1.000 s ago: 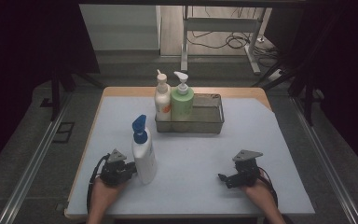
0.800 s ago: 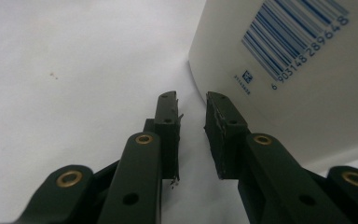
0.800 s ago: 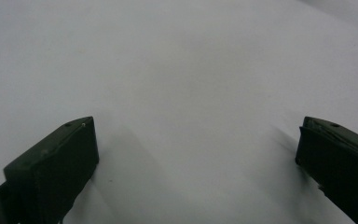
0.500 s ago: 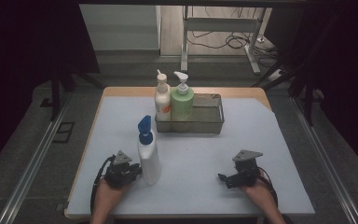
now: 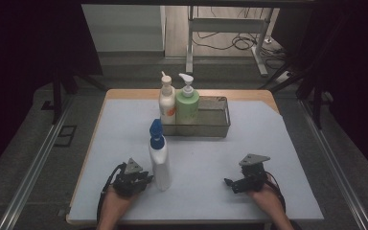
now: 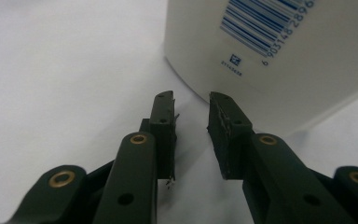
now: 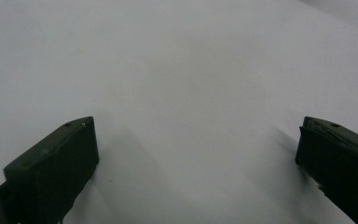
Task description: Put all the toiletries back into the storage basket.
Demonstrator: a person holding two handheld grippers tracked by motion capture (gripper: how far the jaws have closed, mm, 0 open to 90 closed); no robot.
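A white bottle with a blue pump top (image 5: 159, 163) stands upright on the white mat at the front left. My left gripper (image 5: 147, 178) lies low on the mat just left of it and points at its base. In the left gripper view the bottle (image 6: 279, 60), barcode showing, stands just beyond the left gripper's (image 6: 191, 100) tips. Those jaws have just eased apart a little and are almost shut, a narrow slit between them and nothing in it. My right gripper (image 5: 229, 182) rests at the front right, open, with bare mat between its jaws (image 7: 196, 126).
A metal tray (image 5: 215, 128) stands at the back centre of the mat (image 5: 278, 153). A white pump bottle (image 5: 166, 103) and a green pump bottle (image 5: 187, 106) stand at the tray's left end. Past the table's edges the floor drops away on both sides.
The left gripper and the white bottle have both shifted a little to the right across the mat. The right gripper has stayed where it was.
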